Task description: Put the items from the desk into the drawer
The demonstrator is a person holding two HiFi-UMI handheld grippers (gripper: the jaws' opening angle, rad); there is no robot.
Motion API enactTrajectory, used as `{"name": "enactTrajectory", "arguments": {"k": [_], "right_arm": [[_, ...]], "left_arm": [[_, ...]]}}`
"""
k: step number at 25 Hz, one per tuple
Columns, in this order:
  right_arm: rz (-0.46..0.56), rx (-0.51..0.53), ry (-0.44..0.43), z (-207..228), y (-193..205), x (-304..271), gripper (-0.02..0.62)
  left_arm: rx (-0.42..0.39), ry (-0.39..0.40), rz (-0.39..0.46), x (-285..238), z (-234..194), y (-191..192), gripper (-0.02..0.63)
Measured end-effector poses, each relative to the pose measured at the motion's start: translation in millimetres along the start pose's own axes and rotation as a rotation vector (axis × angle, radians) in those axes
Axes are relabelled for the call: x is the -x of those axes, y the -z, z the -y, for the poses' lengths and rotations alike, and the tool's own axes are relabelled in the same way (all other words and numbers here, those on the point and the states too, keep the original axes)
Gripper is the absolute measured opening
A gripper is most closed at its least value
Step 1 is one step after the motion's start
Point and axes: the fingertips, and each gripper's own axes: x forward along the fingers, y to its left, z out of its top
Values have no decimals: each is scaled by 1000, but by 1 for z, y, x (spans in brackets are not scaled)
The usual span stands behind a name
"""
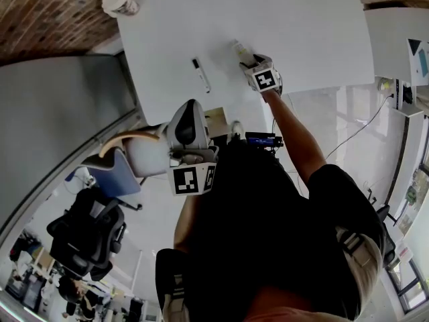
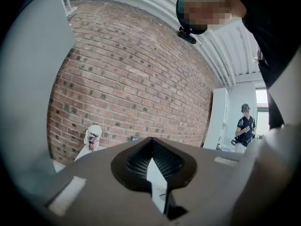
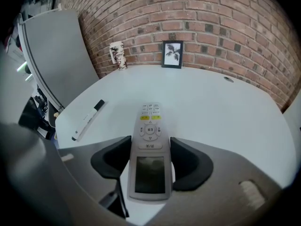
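A white remote control (image 3: 149,126) with a dark screen lies on the white desk (image 3: 221,107), and my right gripper (image 3: 150,144) is shut on it, its dark pads pressing both long sides. In the head view this gripper (image 1: 251,62) is tilted down over the remote (image 1: 239,48) near the desk's middle. A white marker with a black cap (image 1: 200,74) lies to its left, also seen on the desk (image 3: 87,119) in the right gripper view. My left gripper (image 1: 190,118) is held level off the desk's near edge. Its tips (image 2: 151,141) meet with nothing between them. No drawer is plainly visible.
A patterned paper cup (image 1: 119,2) stands at the desk's far left corner, and a small framed picture (image 3: 172,54) leans on the brick wall. A grey partition (image 1: 60,113) borders the desk's left. An office chair (image 1: 87,237) is behind. Another person (image 2: 245,128) stands far off.
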Motion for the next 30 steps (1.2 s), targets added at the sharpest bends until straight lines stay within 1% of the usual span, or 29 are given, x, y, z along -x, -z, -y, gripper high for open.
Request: {"name": "enactTrajectory", "arguments": {"k": [6, 12, 15, 19, 26, 30], "right_arm": [[58, 11, 2, -10, 1, 25, 259], [131, 26, -3, -26, 8, 69, 259], [176, 44, -15, -39, 12, 93, 259], [222, 61, -35, -56, 22, 119, 259], [257, 85, -76, -98, 43, 150, 259], [247, 133, -89, -126, 58, 153, 259]], "left_arm": [[-23, 5, 43, 28, 19, -8, 8], [-56, 8, 67, 69, 43, -7, 8], [-67, -3, 84, 96, 57, -7, 8], [-73, -41, 98, 131, 69, -5, 8], [-77, -113, 102, 184, 58, -6, 8], [-84, -125, 114, 207, 44, -8, 8]]}}
